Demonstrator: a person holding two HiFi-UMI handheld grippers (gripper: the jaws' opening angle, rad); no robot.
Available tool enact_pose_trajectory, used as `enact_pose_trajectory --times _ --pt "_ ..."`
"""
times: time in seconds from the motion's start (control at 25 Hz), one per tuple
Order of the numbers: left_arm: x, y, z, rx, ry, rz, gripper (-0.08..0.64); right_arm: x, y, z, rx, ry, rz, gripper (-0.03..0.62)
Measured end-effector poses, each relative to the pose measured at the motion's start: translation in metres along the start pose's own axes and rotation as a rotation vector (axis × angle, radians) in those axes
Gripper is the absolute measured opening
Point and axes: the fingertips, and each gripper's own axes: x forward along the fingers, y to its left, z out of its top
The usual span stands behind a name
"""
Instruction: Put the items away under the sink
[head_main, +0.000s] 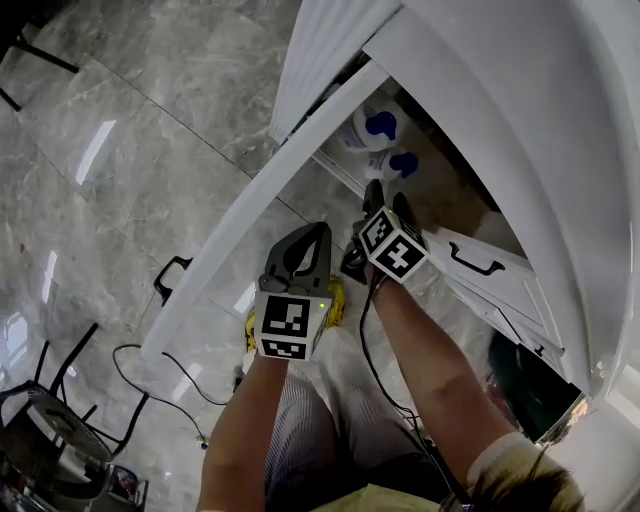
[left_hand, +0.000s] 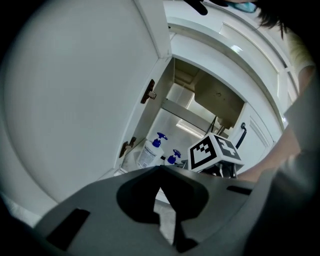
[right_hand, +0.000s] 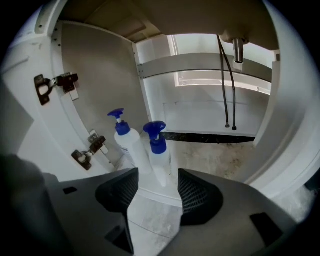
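Two white bottles with blue pump tops stand side by side inside the open under-sink cabinet: the taller bottle (right_hand: 126, 142) (head_main: 368, 128) (left_hand: 150, 152) at the left, by the hinge side, and the smaller bottle (right_hand: 158, 152) (head_main: 398, 164) (left_hand: 172, 158) close to the cabinet floor's front edge. My right gripper (right_hand: 157, 187) (head_main: 385, 198) is open just in front of the smaller bottle, its jaws apart on either side of it and gripping nothing. My left gripper (left_hand: 160, 172) (head_main: 318, 235) hangs further back outside the cabinet, shut and empty.
The white cabinet door (head_main: 250, 230) (left_hand: 75, 100) stands open at the left on two hinges (right_hand: 55, 82). Supply hoses (right_hand: 227, 75) hang from the sink at the back. A yellow item (head_main: 338, 300) lies on the marble floor (head_main: 150, 130) below my left gripper.
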Motion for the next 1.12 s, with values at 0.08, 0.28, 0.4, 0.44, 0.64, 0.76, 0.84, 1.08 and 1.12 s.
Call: enact_pose_trajectory --times 0.08,0.28,0.4,0.44,0.64,0.76,0.84,1.08,1.12 --pt "-0.006 -0.009 0.006 -0.007 0.015 -0.014 0.026 -0.012 0.005 0.0 0.003 0.027 0.029 0.253" --pt "-0.019 -0.022 0.015 0.021 0.061 -0.023 0.028 -0.038 0.014 0.001 -0.001 0.067 0.055 0.193" --pt "-0.028 -0.028 0.02 0.019 0.074 -0.025 0.026 -0.051 0.013 0.003 0.0 0.085 0.05 0.168" --pt "-0.032 -0.03 0.023 0.011 0.078 -0.026 0.028 -0.056 0.013 0.004 -0.002 0.09 0.047 0.162" --pt "-0.052 -0.036 0.037 -0.034 0.095 -0.032 0.026 -0.08 0.015 0.01 -0.001 0.107 0.041 0.144" --pt "-0.061 -0.04 0.042 -0.036 0.11 -0.027 0.028 -0.097 0.015 0.014 0.002 0.114 0.043 0.132" --pt "-0.068 -0.043 0.047 -0.032 0.118 -0.025 0.026 -0.107 0.019 0.018 0.006 0.11 0.055 0.124" --pt "-0.088 -0.052 0.061 -0.041 0.142 -0.015 0.026 -0.138 0.024 0.03 0.029 0.097 0.076 0.113" --pt "-0.092 -0.053 0.063 -0.042 0.146 -0.014 0.028 -0.143 0.025 0.031 0.034 0.097 0.078 0.11"
